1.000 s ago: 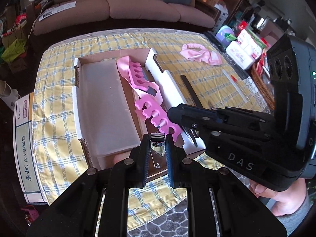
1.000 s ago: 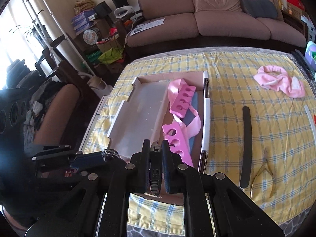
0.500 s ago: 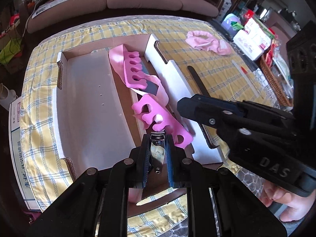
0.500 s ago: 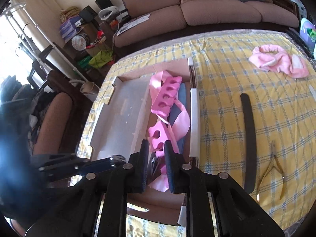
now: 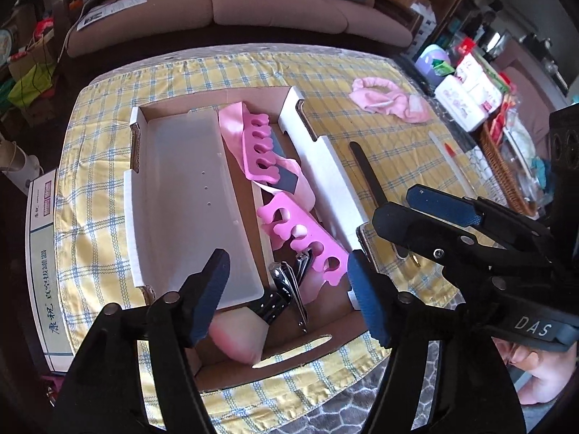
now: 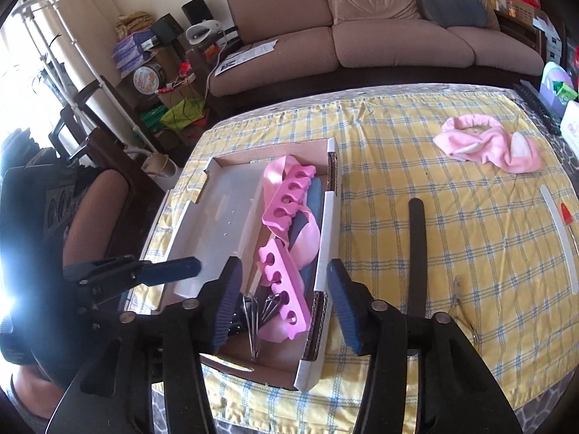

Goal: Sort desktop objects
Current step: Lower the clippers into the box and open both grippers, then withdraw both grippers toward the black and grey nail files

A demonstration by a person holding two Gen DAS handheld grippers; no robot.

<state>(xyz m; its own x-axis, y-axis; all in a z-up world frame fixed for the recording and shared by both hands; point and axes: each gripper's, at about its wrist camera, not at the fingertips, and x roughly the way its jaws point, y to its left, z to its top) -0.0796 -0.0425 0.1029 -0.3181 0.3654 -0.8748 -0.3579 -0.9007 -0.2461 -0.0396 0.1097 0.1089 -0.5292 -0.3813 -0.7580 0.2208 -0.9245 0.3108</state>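
An open cardboard box (image 5: pixel 325 177) (image 6: pixel 331 217) lies on the yellow checked tablecloth. Inside are a white tray (image 5: pixel 188 195), two pink toe separators (image 5: pixel 304 238) (image 6: pixel 286 199), a pink ribbon, a grey file and two metal nail clippers (image 5: pixel 289 285) (image 6: pixel 253 314) at the near end. My left gripper (image 5: pixel 289 285) is open and empty above the clippers. My right gripper (image 6: pixel 282 303) is open and empty over the same near end; it also shows in the left wrist view (image 5: pixel 427 213).
On the cloth right of the box lie a long black nail file (image 6: pixel 416 253), cuticle nippers (image 6: pixel 465 307), a pink headband (image 6: pixel 488 143) and a white strip (image 6: pixel 561 238). A wicker basket (image 5: pixel 503 177) and packages stand at the right edge. A sofa stands behind the table.
Both grippers were shut on nail clippers; both have opened, and the two clippers now lie in the near end of the box. Both grippers have drawn back a little.
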